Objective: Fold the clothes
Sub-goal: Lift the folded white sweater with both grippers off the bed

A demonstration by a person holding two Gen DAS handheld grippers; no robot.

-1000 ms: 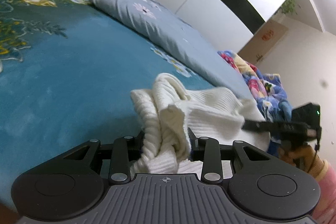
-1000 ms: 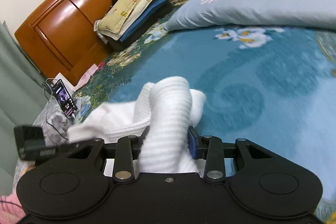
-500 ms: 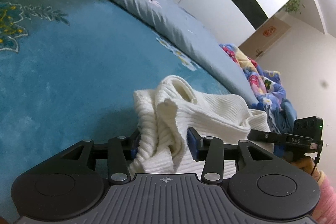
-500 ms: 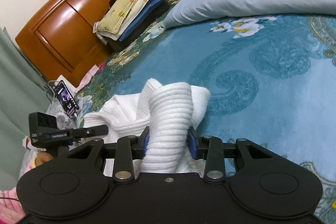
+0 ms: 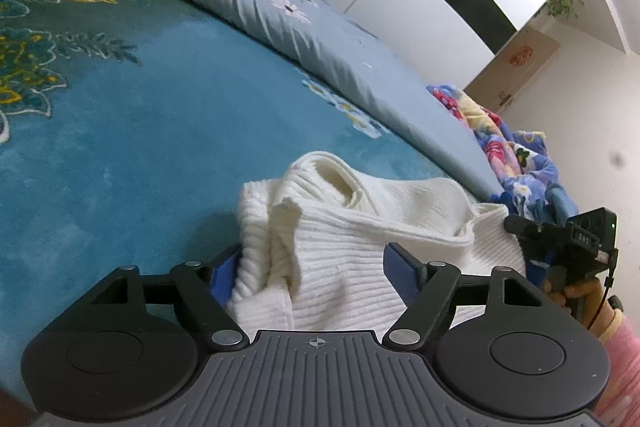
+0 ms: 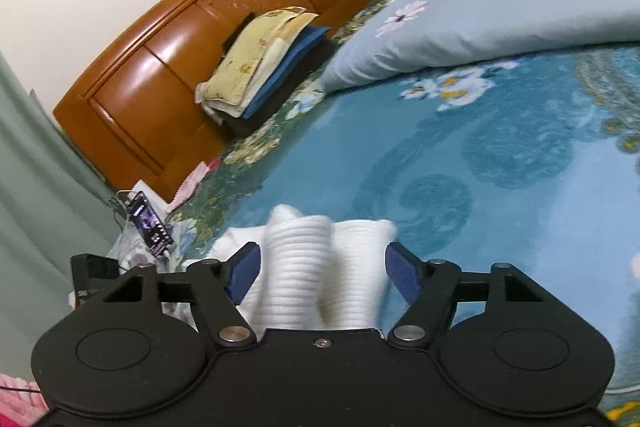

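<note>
With its jaws just spread wide, left gripper (image 5: 314,261) straddles the bunched white sweater (image 5: 360,227) lying on the blue bed (image 5: 120,167), pads off the knit. Right gripper (image 6: 322,269) likewise just opened, sweater between its jaws, ungripped. Grey quilt (image 5: 320,43) at 12 o'clock; folded stack (image 6: 264,63) by the headboard (image 6: 168,39).

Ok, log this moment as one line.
left gripper: open, jaws just opened | right gripper: open, jaws just opened | white sweater: released, bunched on blue bedspread
</note>
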